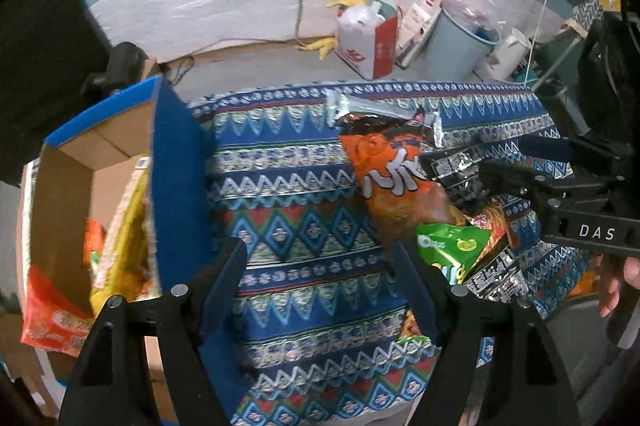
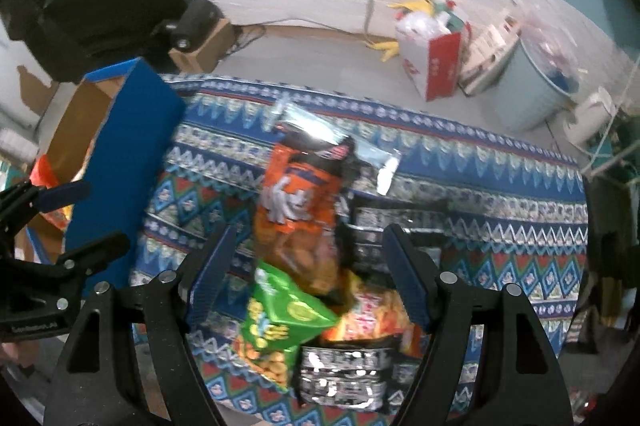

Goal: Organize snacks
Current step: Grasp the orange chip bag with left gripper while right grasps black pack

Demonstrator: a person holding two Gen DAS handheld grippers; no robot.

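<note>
Snack bags point(image 2: 304, 226) lie heaped on the patterned cloth point(image 1: 304, 226) beneath both empty, spread-apart grippers: left gripper point(image 1: 320, 262), right gripper point(image 2: 308, 246).

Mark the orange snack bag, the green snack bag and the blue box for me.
orange snack bag point(image 2: 298, 202), right wrist view, printed front.
green snack bag point(image 2: 286, 310), right wrist view, upper front.
blue box point(image 1: 178, 170), left wrist view, outer blue wall.

Left hand-held gripper point(image 1: 320, 282) gapes empty over patterned cloth point(image 1: 296, 194), blue box point(image 1: 176, 162) beside it.
</note>
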